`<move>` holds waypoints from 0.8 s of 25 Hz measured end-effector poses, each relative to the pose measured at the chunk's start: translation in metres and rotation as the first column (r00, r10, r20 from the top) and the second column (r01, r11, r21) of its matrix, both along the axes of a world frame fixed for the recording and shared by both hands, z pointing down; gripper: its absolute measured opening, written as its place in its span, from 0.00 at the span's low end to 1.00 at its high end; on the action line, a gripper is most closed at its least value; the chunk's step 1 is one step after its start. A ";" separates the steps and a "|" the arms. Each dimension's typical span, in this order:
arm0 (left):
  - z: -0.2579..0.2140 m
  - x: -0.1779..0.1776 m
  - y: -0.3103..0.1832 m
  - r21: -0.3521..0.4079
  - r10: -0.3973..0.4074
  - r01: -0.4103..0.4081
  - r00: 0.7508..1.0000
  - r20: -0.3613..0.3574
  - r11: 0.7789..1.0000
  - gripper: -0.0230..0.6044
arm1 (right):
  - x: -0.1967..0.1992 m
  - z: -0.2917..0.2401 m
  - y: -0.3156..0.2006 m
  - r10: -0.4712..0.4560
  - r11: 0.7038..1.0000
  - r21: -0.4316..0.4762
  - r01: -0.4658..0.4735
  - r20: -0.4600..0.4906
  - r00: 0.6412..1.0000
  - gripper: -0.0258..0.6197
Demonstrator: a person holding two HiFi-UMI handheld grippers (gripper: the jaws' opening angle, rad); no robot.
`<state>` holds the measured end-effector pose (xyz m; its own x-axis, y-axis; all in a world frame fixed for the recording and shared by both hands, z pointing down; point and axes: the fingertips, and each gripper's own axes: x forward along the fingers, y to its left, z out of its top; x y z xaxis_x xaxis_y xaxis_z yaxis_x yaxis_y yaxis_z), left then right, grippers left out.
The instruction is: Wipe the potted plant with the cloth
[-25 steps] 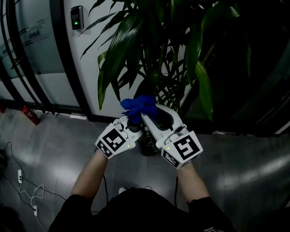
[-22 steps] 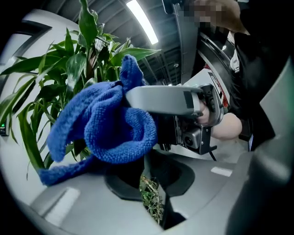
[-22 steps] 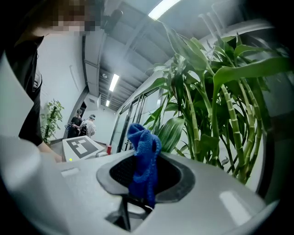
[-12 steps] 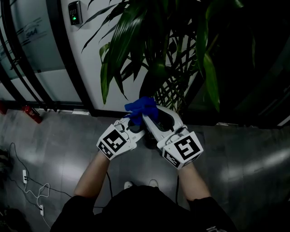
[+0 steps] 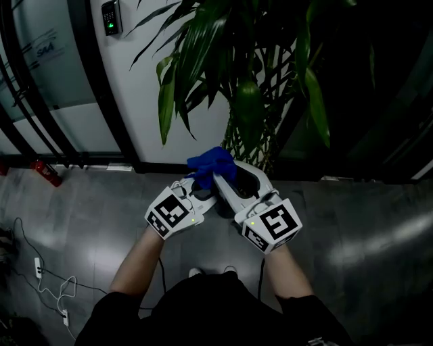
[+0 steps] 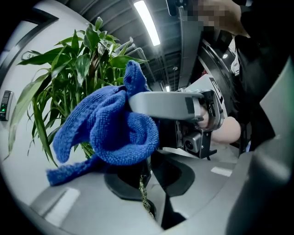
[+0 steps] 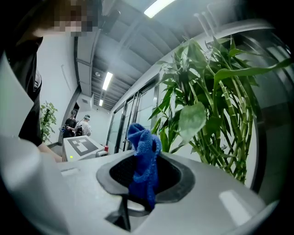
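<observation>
The potted plant with long green leaves rises just beyond both grippers; its leaves also show in the left gripper view and its stalks in the right gripper view. A blue cloth is bunched at the tips of the two grippers, which are held close together below the leaves. My right gripper is shut on the cloth, which stands up between its jaws. My left gripper sits beside it with jaws together, the cloth hanging just in front of them.
A white wall with an access keypad and dark-framed glass panels stands behind the plant. A red object lies at the wall's foot and cables trail over the grey floor at the left. Two people stand far off.
The two grippers and the cloth stay together in nearly the same spot. The head view has shifted a little, so the leaves sit higher and more to the right.
</observation>
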<state>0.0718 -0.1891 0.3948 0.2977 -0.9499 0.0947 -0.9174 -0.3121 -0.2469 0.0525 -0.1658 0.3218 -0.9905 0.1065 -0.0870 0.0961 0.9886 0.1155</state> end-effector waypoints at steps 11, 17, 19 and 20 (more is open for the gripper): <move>-0.015 0.018 0.024 0.031 -0.055 0.057 0.997 -0.055 0.998 0.12 | 0.030 -0.019 0.025 -0.065 0.998 0.006 0.064 0.043 0.997 0.21; 0.000 0.028 0.037 -0.032 -0.128 0.127 0.990 -0.053 0.991 0.12 | 0.038 -0.018 0.032 -0.123 0.992 -0.022 0.125 0.078 0.989 0.21; 0.009 0.028 0.047 -0.061 -0.165 0.161 0.984 -0.062 0.985 0.12 | 0.042 -0.014 0.037 -0.140 0.988 -0.048 0.145 0.096 0.985 0.21; 0.014 0.028 0.053 -0.073 -0.179 0.174 0.981 -0.073 0.982 0.12 | 0.044 -0.012 0.039 -0.147 0.986 -0.062 0.154 0.101 0.984 0.21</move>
<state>0.1001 -0.1362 0.4087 0.1349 -0.9807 0.1416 -0.9752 -0.1567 -0.1563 0.0966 -0.1267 0.3099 -0.9504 0.2442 -0.1928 0.2363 0.9696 0.0632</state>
